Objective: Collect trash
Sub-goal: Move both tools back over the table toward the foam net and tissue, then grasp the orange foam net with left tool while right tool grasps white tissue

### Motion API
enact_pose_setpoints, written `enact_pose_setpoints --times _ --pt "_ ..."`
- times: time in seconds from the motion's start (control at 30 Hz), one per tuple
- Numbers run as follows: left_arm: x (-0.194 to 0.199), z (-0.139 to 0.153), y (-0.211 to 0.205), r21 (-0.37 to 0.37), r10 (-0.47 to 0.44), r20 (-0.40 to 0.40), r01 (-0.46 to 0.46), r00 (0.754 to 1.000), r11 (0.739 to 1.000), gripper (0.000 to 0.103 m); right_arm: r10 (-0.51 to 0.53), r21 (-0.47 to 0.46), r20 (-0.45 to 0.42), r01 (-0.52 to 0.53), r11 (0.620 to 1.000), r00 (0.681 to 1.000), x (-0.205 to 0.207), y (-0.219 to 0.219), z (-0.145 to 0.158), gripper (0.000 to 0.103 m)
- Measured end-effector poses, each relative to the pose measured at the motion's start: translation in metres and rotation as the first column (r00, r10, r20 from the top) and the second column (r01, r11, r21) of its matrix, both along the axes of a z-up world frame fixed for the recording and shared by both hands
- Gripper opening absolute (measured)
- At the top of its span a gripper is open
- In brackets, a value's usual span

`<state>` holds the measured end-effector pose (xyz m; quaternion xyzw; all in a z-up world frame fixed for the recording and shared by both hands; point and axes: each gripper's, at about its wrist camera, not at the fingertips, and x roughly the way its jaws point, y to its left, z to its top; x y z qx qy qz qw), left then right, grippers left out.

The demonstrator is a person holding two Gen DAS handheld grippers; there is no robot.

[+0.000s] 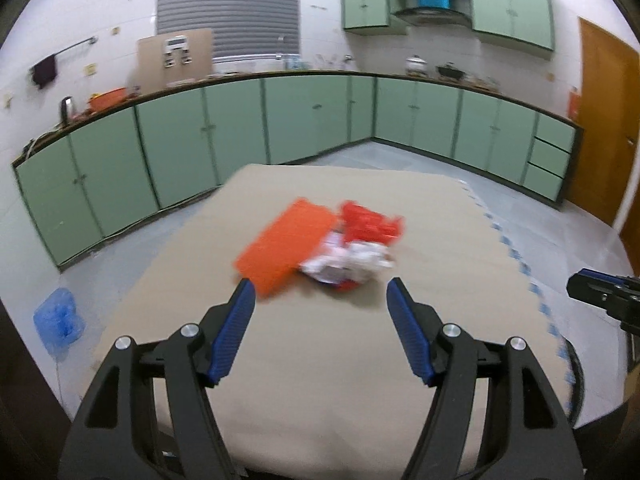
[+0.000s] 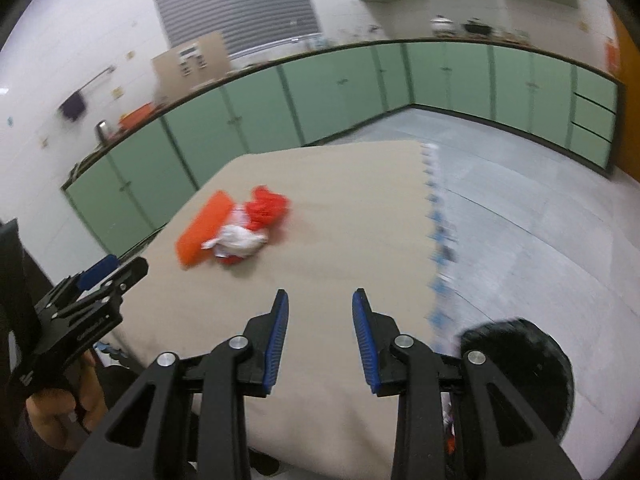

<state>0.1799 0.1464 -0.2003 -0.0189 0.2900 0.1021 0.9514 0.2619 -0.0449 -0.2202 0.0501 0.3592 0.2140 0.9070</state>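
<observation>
Orange box [image 1: 286, 246] and crumpled wrappers [image 1: 352, 258] heaped mid-frame on beige surface [image 1: 320, 360] | left hand-held gripper [image 1: 320, 300] wide, empty, aimed at them | right hand-held gripper [image 2: 320, 308] part-open, empty | black bin [image 2: 520, 364] lower right, likely for drop-off

A home kitchen: green cabinets [image 1: 312, 120], range hood [image 1: 430, 16], pots on the counter [image 1: 450, 71]

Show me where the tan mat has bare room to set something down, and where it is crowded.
The tan mat is bare between the trash pile and both tools, also from the pile to the mat's blue-marked edge. Crowded: mid-mat, where the orange flat piece, red wrapper and white crumpled paper cluster touching. A black bin sits off the near corner.
</observation>
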Motion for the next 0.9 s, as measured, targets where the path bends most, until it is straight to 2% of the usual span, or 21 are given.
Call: enact_pose_setpoints --times 0.33,0.7,0.77,0.8,0.83,0.9 --pt "0.04 -0.029 0.05 -0.01 0.025 -0.03 -0.025 0.999 1.0 0.067 0.12 -0.039 0.003 -0.12 0.992 0.993 0.038 0.088 -0.017 0.033" --pt "0.088 -0.065 0.074 -0.016 0.013 -0.122 -0.015 0.992 1.0 0.067 0.146 -0.047 -0.046 -0.148 0.988 0.988 0.095 0.134 -0.049 0.034" --pt "0.094 -0.073 0.078 -0.022 0.003 -0.15 -0.006 0.989 1.0 0.051 0.145 -0.045 -0.047 -0.147 0.988 0.988 0.097 0.135 -0.051 0.034" --pt "0.097 -0.077 0.08 -0.038 -0.007 -0.167 0.001 0.986 0.999 0.024 0.143 -0.043 -0.049 -0.145 0.988 0.989 0.097 0.135 -0.051 0.034" --pt "0.099 -0.08 0.082 -0.057 -0.017 -0.179 0.007 0.984 0.998 0.005 0.141 -0.041 -0.053 -0.143 0.989 0.989 0.098 0.134 -0.052 0.035" --pt "0.098 -0.083 0.085 -0.082 -0.021 -0.174 0.007 0.985 0.997 0.0 0.142 -0.046 -0.055 -0.145 0.988 0.988 0.097 0.133 -0.053 0.035"
